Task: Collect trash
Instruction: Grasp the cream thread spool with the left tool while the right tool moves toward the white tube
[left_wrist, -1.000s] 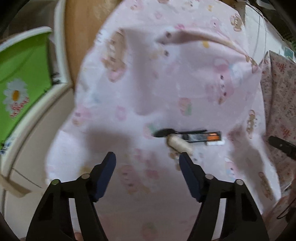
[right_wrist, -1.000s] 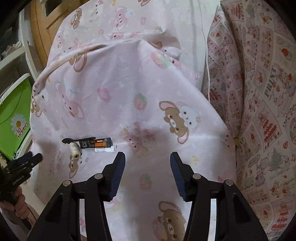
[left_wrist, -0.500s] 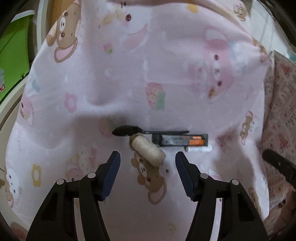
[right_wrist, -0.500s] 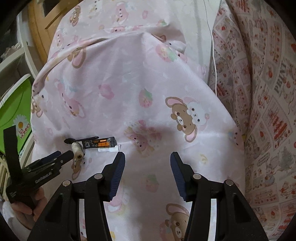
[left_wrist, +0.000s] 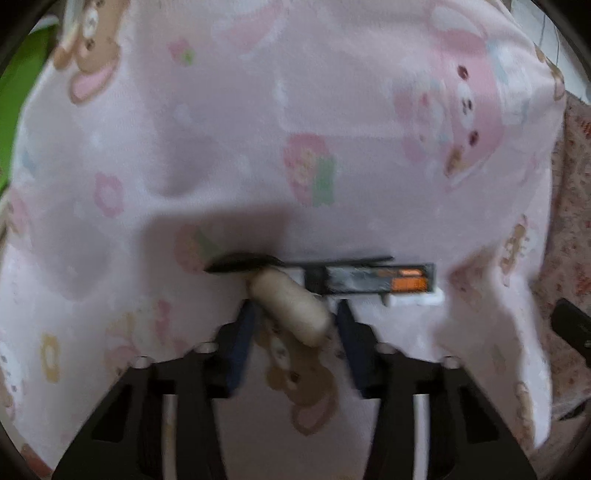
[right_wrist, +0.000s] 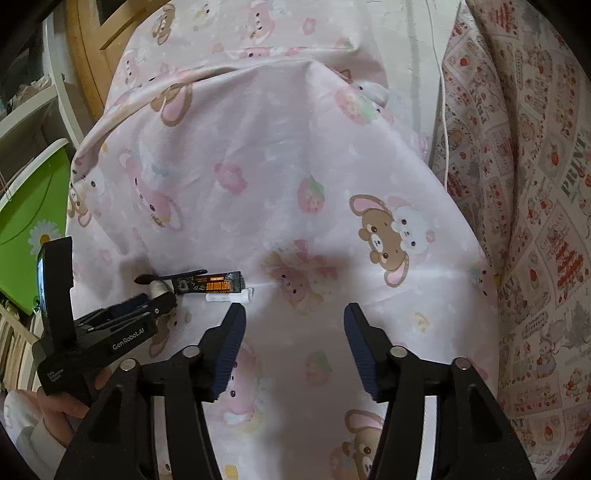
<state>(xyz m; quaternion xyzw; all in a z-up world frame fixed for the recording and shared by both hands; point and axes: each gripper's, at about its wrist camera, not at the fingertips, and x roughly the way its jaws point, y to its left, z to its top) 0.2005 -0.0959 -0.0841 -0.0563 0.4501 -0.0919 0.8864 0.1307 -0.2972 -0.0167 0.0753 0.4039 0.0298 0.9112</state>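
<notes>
**Left fingers around the thread spool**

My left gripper (left_wrist: 293, 314) sits low on the pink bedsheet (left_wrist: 258, 129), fingers spread either side of the cream spool (left_wrist: 290, 304) (blurred, so I cannot tell whether they touch it). A black spoon (left_wrist: 240, 263) and dark wrapper (left_wrist: 373, 278) lie just behind. My right gripper (right_wrist: 293, 330) hovers spread, holding nothing.
</notes>
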